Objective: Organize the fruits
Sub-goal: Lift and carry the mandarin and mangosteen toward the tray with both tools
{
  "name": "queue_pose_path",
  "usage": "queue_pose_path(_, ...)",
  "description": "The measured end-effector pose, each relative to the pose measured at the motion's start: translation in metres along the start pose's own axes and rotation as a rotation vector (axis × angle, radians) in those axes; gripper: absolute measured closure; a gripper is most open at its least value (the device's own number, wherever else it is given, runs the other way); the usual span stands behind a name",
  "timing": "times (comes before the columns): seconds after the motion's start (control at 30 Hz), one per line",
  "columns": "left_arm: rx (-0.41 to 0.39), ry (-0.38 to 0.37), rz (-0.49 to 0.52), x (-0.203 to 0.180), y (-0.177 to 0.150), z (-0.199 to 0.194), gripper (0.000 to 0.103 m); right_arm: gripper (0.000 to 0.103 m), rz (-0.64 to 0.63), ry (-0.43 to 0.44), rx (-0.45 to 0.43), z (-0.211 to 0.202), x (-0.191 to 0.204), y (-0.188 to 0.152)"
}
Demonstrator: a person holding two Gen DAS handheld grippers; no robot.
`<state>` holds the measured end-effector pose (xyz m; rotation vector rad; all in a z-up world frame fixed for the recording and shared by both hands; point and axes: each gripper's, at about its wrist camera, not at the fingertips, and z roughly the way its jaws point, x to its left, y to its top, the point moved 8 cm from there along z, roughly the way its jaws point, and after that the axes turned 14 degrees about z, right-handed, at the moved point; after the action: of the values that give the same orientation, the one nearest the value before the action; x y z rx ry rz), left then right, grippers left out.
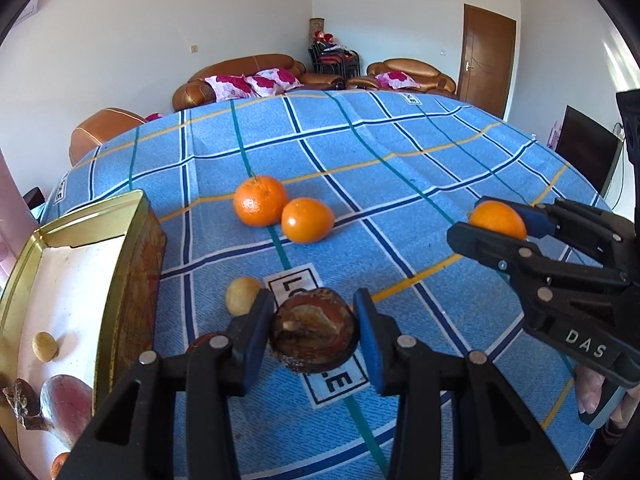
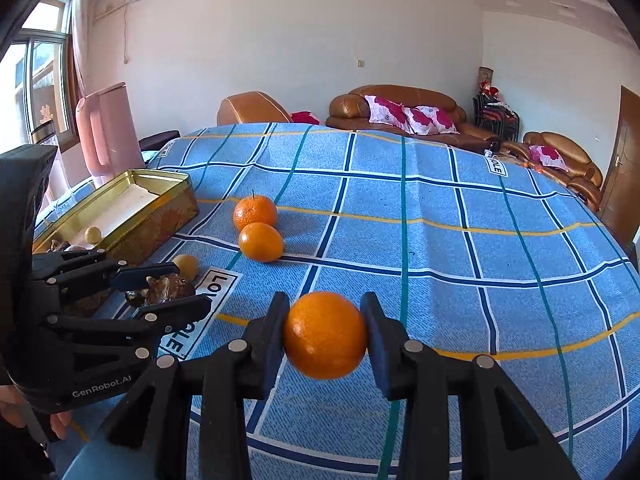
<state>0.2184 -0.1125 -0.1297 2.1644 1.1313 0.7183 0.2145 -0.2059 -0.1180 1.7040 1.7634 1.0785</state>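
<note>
My left gripper is shut on a dark brown mangosteen just above the blue checked tablecloth; it also shows in the right wrist view. My right gripper is shut on an orange held above the cloth, also seen from the left wrist view. Two more oranges lie touching mid-table. A small yellow fruit lies beside the left finger. A gold tin at the left holds another small yellow fruit and a reddish fruit.
The tablecloth covers the table out to its far edge. A pink jug stands beyond the tin. Brown sofas and a door lie behind the table.
</note>
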Motion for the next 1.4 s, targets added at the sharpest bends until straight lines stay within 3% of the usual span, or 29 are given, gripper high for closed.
queue_pose_path(0.67, -0.164, 0.106, -0.036, 0.015, 0.009, -0.036, 0.060, 0.064, -0.048, 0.046, -0.099, -0.020, 0.012, 0.004)
queue_pose_path(1.4, -0.278, 0.175, -0.066, 0.022, 0.009, -0.063, 0.060, 0.064, -0.083, 0.074, -0.199, -0.040, 0.019, 0.007)
